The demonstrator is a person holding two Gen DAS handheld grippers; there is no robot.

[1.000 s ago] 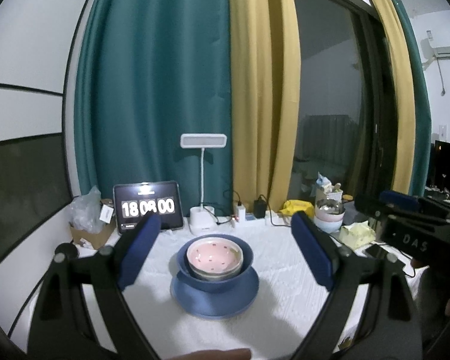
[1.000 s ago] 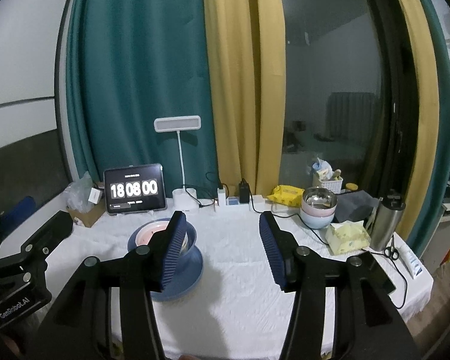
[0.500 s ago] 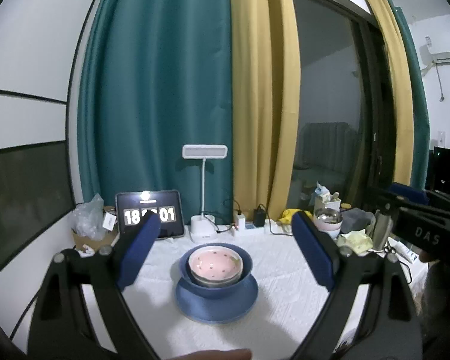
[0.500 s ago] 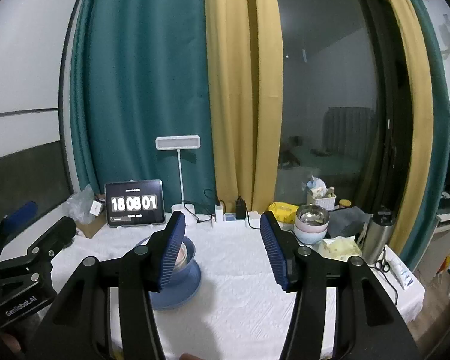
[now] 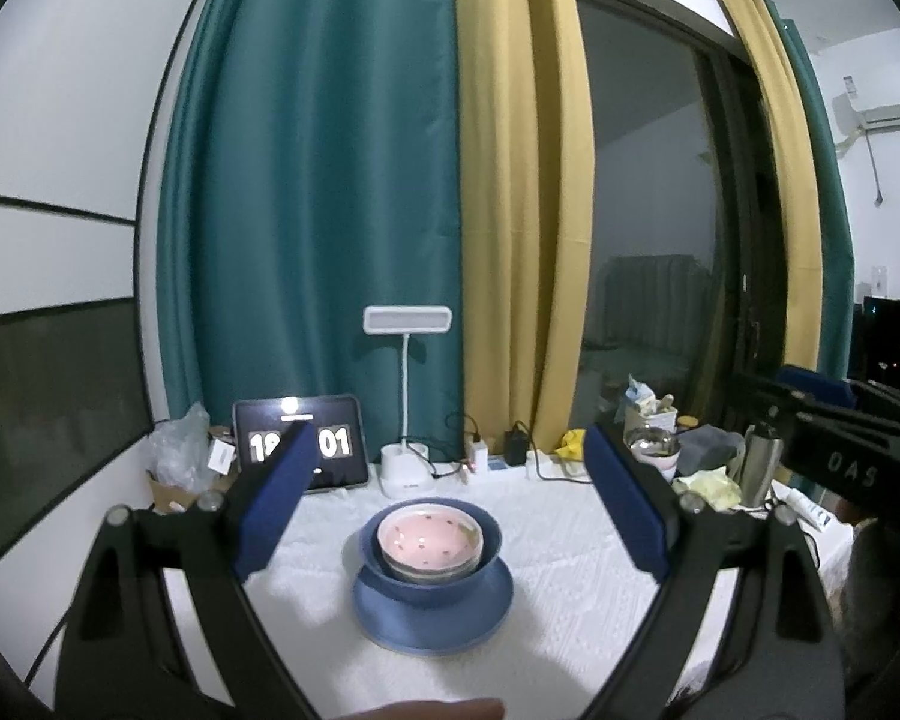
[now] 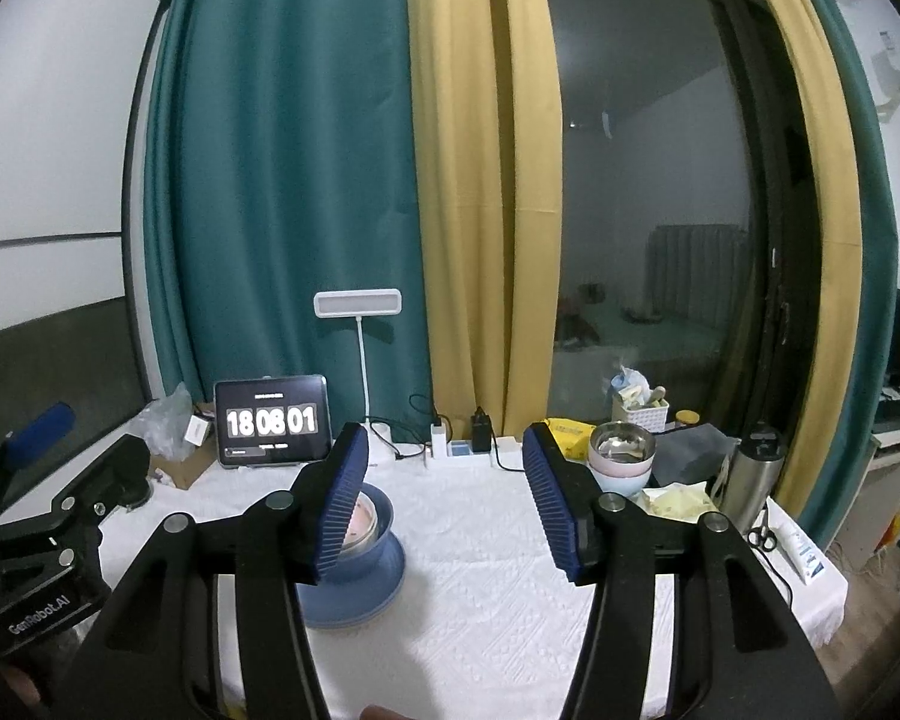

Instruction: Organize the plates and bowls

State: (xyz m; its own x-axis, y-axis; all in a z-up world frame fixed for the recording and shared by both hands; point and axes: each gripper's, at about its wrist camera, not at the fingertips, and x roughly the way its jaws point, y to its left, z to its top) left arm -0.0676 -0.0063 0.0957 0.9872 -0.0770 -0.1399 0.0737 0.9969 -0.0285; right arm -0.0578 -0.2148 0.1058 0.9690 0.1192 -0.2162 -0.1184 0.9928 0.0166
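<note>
A pink bowl (image 5: 430, 543) sits inside a dark blue bowl (image 5: 491, 540), which stands on a blue plate (image 5: 432, 621) on the white tablecloth. My left gripper (image 5: 444, 507) is open and empty, held back from the stack, which lies between its fingers in view. My right gripper (image 6: 444, 507) is open and empty, to the right of the stack; its left finger (image 6: 339, 507) hides part of the blue bowl (image 6: 381, 519) and plate (image 6: 360, 597). A second stack, a steel bowl on pink and pale blue bowls (image 6: 621, 462), stands at the back right.
At the back of the table (image 6: 480, 570) stand a tablet clock (image 6: 272, 422), a white desk lamp (image 6: 358, 324), a power strip with chargers (image 6: 459, 447), a plastic bag (image 6: 165, 423), a small basket (image 6: 639, 411), a yellow cloth (image 6: 678, 501) and a steel flask (image 6: 753, 474).
Both grippers have drawn back and upward from the table, so the stack looks smaller and lower. The clock went from 18:08:00 to 18:08:01. Jaws stayed open.
</note>
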